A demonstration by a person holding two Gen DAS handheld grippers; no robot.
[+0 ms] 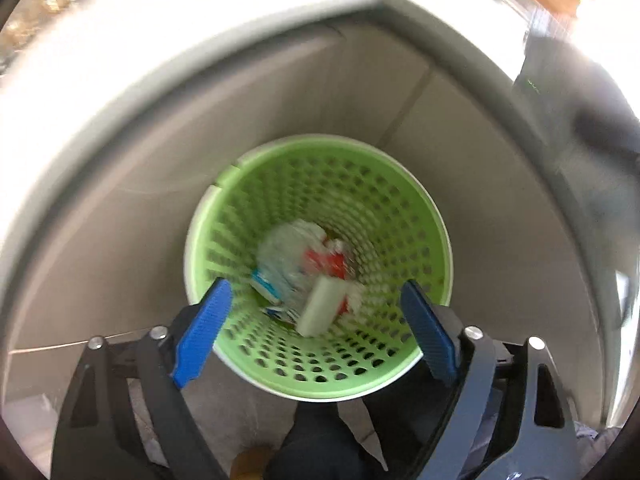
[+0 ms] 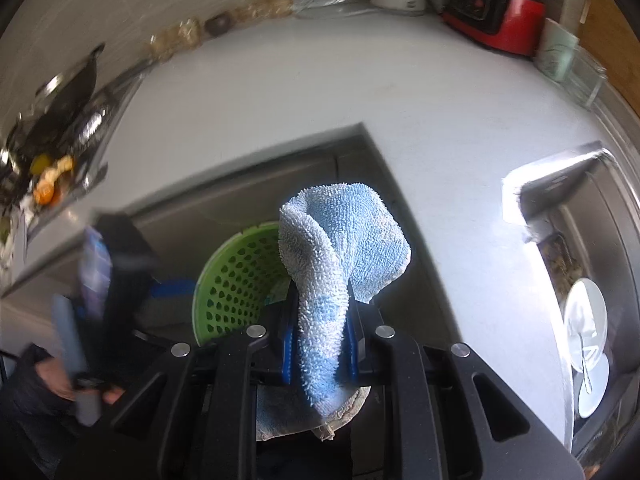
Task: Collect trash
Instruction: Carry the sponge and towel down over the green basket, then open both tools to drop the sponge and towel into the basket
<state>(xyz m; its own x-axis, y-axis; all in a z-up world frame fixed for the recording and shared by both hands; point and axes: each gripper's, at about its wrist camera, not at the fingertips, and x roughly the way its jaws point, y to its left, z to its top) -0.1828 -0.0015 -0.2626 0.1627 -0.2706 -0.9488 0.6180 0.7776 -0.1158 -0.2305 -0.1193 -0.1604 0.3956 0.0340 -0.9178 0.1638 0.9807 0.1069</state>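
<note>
**Two grippers above a green waste basket**

The left gripper (image 1: 316,312) points down into the basket, its blue pads (image 1: 202,332) spread wide and grasping nothing. Below it, the perforated green basket (image 1: 400,200) stands on the floor in the corner beneath the pale worktop (image 2: 280,92); blurred trash (image 1: 304,276), white, red and blue, lies inside. The right gripper (image 2: 320,344) is clenched on a light blue towel (image 2: 344,240), which rises bunched above its pads. At the worktop's far edge stands a red-and-black appliance (image 2: 492,12); a sink (image 2: 592,280) with white plates lies to the right.
</note>
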